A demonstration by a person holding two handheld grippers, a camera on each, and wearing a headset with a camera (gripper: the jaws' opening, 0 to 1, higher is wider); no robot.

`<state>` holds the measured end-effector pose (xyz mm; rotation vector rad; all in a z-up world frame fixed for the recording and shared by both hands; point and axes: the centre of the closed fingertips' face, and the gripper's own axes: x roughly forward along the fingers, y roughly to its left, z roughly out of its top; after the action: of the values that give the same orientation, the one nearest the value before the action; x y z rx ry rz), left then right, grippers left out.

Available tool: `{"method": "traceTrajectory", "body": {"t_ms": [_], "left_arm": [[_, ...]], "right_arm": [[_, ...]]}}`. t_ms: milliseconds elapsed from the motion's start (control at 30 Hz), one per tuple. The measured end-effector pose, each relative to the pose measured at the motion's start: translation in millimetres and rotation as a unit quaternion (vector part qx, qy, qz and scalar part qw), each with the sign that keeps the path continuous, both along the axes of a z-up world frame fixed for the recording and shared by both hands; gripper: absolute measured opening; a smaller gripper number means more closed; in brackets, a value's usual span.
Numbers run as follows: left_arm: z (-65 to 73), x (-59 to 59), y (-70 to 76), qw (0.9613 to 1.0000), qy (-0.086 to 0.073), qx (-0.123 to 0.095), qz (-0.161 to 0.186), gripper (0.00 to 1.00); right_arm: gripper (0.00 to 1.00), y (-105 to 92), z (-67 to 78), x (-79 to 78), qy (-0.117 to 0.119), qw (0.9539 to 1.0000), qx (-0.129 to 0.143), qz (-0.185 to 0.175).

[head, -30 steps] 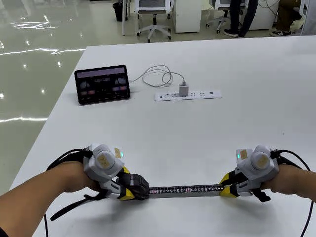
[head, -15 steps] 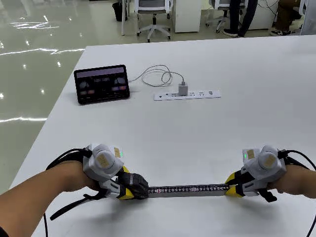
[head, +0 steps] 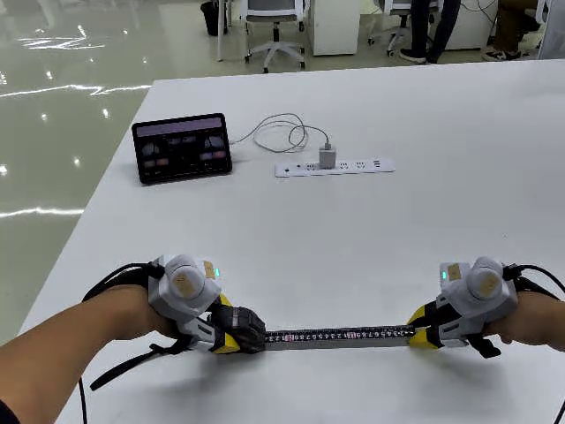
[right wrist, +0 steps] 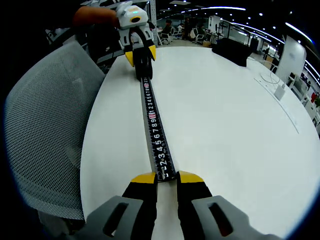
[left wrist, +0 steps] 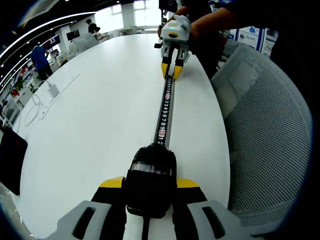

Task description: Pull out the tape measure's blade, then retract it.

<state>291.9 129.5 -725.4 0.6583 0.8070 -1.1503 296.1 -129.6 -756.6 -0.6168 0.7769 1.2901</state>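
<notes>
Stretched out: my tape measure (left wrist: 150, 167) lies with its blade (right wrist: 154, 130) drawn out along the near edge of the white table (head: 371, 230).
My left gripper (left wrist: 150, 184) is clamped around the black housing on the tabletop. Well apart to the right, my right gripper (right wrist: 167, 178) pinches the blade's tip. The strip runs flat and straight between them, numbers up.

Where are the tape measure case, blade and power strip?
tape measure case (left wrist: 150, 182), left gripper view, top of housing.
blade (right wrist: 154, 127), right gripper view, printed scale mid-length.
power strip (head: 357, 167), head view, bare right half.
</notes>
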Motion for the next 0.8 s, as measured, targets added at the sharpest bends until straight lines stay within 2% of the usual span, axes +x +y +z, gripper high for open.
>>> {"method": "traceTrajectory", "body": {"t_ms": [400,467,500,567,633,800], "left_arm": [[0.9,-0.7,-0.5,1.0,0.0,-0.003,0.001,0.31],[1.2,-0.5,-1.0,1.0,0.0,-0.007,0.002,0.32],[1.4,-1.1,-1.9,0.9999,-0.008,-0.009,-0.008,0.32],[2.1,0.1,-1.5,0.9998,-0.002,-0.021,0.005,0.32],[2.1,0.6,-2.6,0.9996,-0.003,-0.027,0.007,0.32],[1.7,0.7,-2.9,0.9998,-0.006,-0.021,0.0,0.32]], "right_arm": [[0.1,1.0,0.1,-0.3,-0.002,1.0,0.0,0.001],[0.11,2.0,0.1,-0.5,-0.002,1.0,-0.001,0.001],[0.11,3.0,-0.1,-1.0,-0.005,1.0,-0.007,0.005],[0.11,3.0,-0.3,-1.2,-0.005,0.9999,-0.011,0.007],[0.11,2.2,-0.6,-0.1,-0.005,0.9999,-0.012,0.008],[0.11,3.3,-1.0,-0.6,-0.004,0.9997,-0.019,0.012]]}}
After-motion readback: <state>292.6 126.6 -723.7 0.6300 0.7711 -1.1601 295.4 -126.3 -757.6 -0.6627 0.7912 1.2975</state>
